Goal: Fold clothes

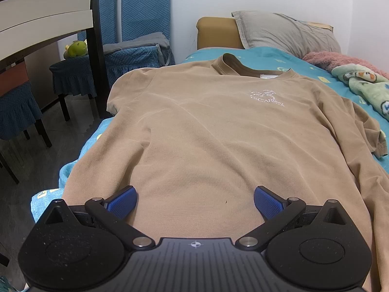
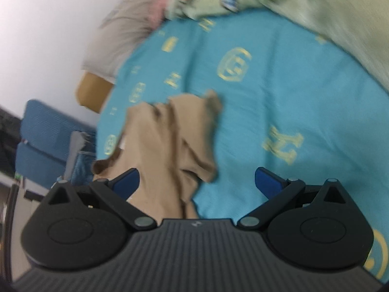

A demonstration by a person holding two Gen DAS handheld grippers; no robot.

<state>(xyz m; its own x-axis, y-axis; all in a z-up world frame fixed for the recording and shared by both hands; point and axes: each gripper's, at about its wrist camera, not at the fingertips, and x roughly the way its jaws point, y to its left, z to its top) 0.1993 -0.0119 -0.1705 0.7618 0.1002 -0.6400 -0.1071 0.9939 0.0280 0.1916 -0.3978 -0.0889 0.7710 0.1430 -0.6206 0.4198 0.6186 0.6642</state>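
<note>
A tan T-shirt (image 1: pixel 206 126) with a small white chest logo lies spread front up on the blue bedsheet (image 1: pixel 267 58), collar away from me. My left gripper (image 1: pixel 195 202) is open and empty, just above the shirt's lower middle. In the blurred right wrist view, my right gripper (image 2: pixel 197 182) is open and empty above a rumpled sleeve of the shirt (image 2: pixel 170 136) lying on the sheet (image 2: pixel 279 112). That sleeve also shows crumpled at the right in the left wrist view (image 1: pixel 364 131).
A grey pillow (image 1: pixel 284 31) and tan headboard (image 1: pixel 218 32) are at the bed's far end. A pink and green blanket (image 1: pixel 359 80) lies at the right. Blue-covered chairs (image 1: pixel 136 24) and a dark-legged table (image 1: pixel 43 19) stand left of the bed.
</note>
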